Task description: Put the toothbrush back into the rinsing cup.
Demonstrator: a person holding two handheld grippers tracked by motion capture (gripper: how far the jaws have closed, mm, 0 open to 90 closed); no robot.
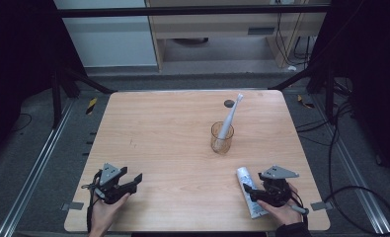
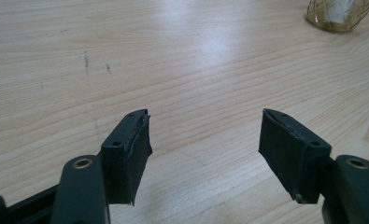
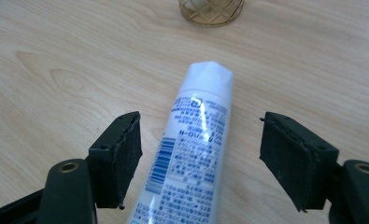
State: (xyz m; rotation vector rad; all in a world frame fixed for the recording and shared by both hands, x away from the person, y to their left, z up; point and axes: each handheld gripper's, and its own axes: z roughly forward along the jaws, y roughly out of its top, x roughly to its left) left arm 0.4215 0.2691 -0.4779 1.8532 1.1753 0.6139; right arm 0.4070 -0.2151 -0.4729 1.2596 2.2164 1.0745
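Right gripper (image 3: 198,154) jaws wide, straddling tube (image 3: 191,149), gripping nothing; tube axis runs along jaws. Left gripper (image 2: 205,144) wide, empty, well apart.

One wooden table (image 1: 173,148) is being counted, and everything else is being placed relative to it. One amber glass cup (image 1: 222,138) is being seen standing right of the table's middle, with one white electric toothbrush (image 1: 229,118) being held inside it. One white tube (image 1: 248,192) is being seen lying at the table's near right. Two grippers are being counted: the left gripper (image 1: 133,180) at the near left corner and the right gripper (image 1: 249,191) at the near right, over the tube.
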